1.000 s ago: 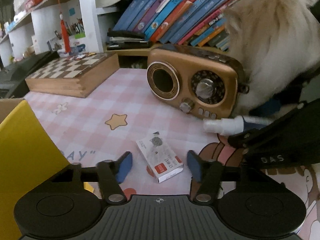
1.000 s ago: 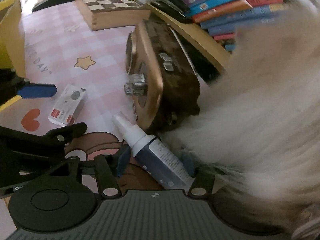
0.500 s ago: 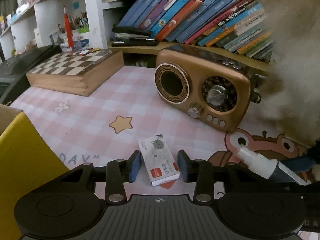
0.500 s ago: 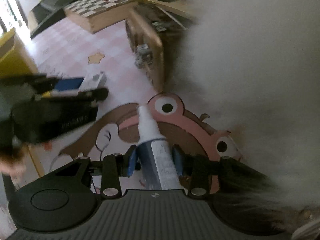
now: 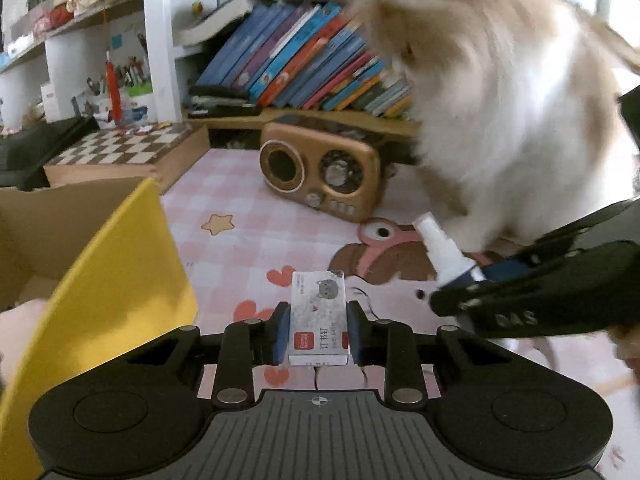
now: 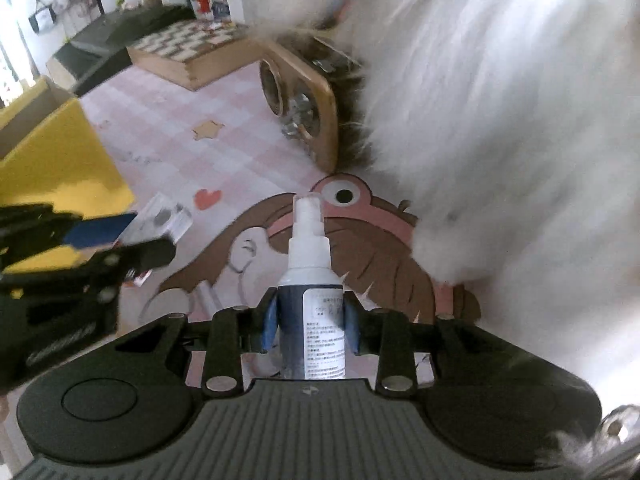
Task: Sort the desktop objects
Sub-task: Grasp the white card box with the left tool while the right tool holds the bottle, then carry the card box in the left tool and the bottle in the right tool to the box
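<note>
My left gripper (image 5: 318, 320) is shut on a small white staple box (image 5: 318, 300) with a red label, held just above the pink checked mat (image 5: 248, 208). In the right wrist view my right gripper (image 6: 310, 322) has a dark blue spray bottle (image 6: 310, 268) with a white nozzle between its blue pads. Its jaws are still closing and the pads press on the bottle's sides. The bottle (image 5: 440, 244) and the right gripper also show at the right of the left wrist view. The staple box (image 6: 160, 216) appears blurred at the left of the right wrist view.
A yellow cardboard box (image 5: 120, 280) stands open at the left. A fluffy cat (image 5: 500, 100) sits at the right, close to the bottle. A gold radio (image 5: 320, 172) is behind, with a wooden chessboard (image 5: 120, 152) and shelved books (image 5: 300, 68) farther back.
The left jaws closed on the staple box and raised it off the mat. The right jaws closed around the spray bottle, which turned from slanted to pointing straight ahead, and pulled it away from the radio.
</note>
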